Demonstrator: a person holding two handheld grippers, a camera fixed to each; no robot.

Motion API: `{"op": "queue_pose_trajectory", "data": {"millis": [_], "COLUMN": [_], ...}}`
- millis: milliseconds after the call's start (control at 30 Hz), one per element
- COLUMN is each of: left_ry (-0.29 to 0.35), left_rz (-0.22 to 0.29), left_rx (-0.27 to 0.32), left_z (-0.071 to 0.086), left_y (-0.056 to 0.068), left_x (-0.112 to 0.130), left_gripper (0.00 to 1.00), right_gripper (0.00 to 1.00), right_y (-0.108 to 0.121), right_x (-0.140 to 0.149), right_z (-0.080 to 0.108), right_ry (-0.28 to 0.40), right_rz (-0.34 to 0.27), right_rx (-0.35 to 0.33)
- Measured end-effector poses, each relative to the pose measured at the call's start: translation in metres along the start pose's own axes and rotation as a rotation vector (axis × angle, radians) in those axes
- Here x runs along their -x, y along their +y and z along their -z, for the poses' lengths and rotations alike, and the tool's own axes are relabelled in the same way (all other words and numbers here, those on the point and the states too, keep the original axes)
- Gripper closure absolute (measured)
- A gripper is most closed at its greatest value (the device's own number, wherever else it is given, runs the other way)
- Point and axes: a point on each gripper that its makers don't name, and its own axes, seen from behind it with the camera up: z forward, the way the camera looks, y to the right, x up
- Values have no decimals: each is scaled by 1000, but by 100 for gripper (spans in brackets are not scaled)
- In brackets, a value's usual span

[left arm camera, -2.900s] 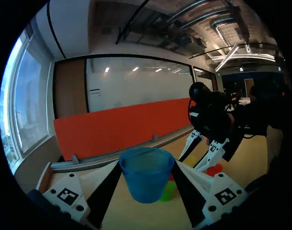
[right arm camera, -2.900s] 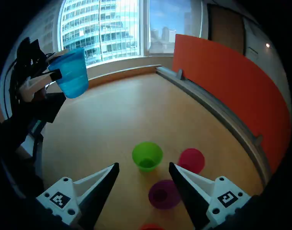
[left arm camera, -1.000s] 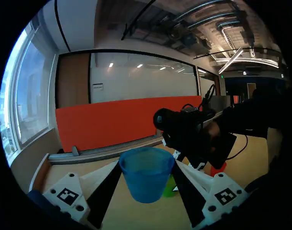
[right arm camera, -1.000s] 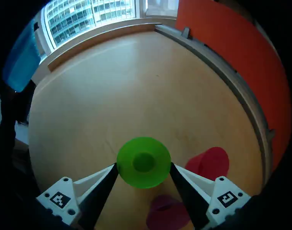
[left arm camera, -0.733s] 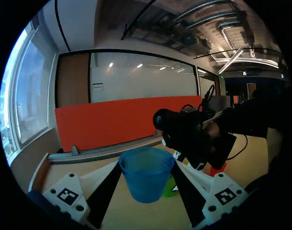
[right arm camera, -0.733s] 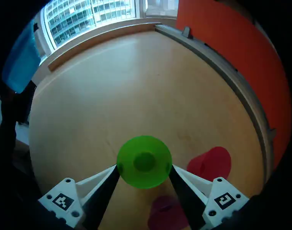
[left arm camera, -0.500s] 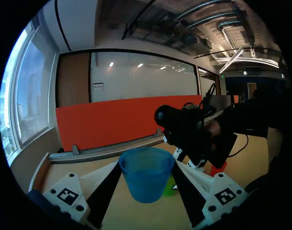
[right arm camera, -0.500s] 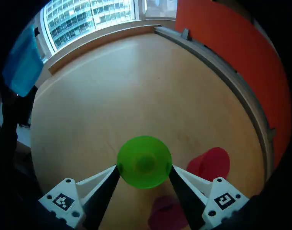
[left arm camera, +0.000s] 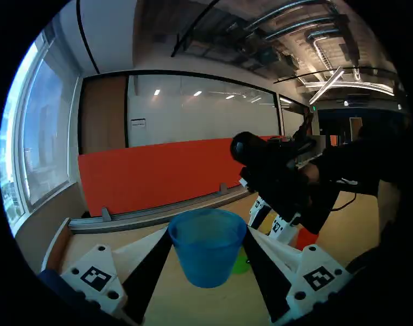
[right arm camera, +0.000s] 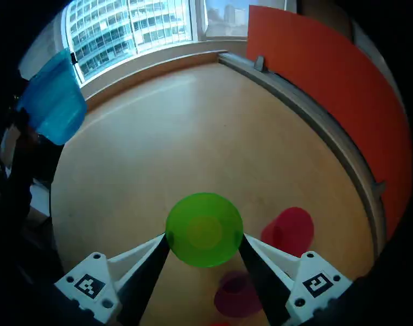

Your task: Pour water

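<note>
Wooden tabletop (right arm camera: 168,136) below both grippers. Right gripper (right arm camera: 203,237): jaws clamped on green cup (right arm camera: 204,228), mouth facing camera. Purple cup (right arm camera: 236,296) and red cup (right arm camera: 287,228) on table close beside it. Left gripper (left arm camera: 207,232): jaws pinching blue cup (left arm camera: 207,255), upright, held off table, well apart from green cup. Farther: orange partition (left arm camera: 152,174) along table edge, windows (right arm camera: 130,27) behind.
</note>
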Motion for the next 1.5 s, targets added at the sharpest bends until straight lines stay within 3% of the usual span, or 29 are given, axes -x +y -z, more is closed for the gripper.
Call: {"op": "queue_pose_trajectory", "data": {"millis": [367, 733, 1500], "left_ry": [-5, -2, 1], "left_rz": [-1, -11, -22], "left_rx": [-3, 10, 36], "left_z": [-2, -4, -10], "left_y": [5, 18, 36], "left_x": [-2, -11, -20], "left_gripper": [13, 13, 13], "right_gripper": [9, 9, 9], "right_y": [-4, -6, 2], "right_x": [-3, -7, -12], "right_z": [33, 69, 119], "right_ry": [105, 227, 445], "right_rz": [16, 27, 21], "right_rx": [13, 27, 56]}}
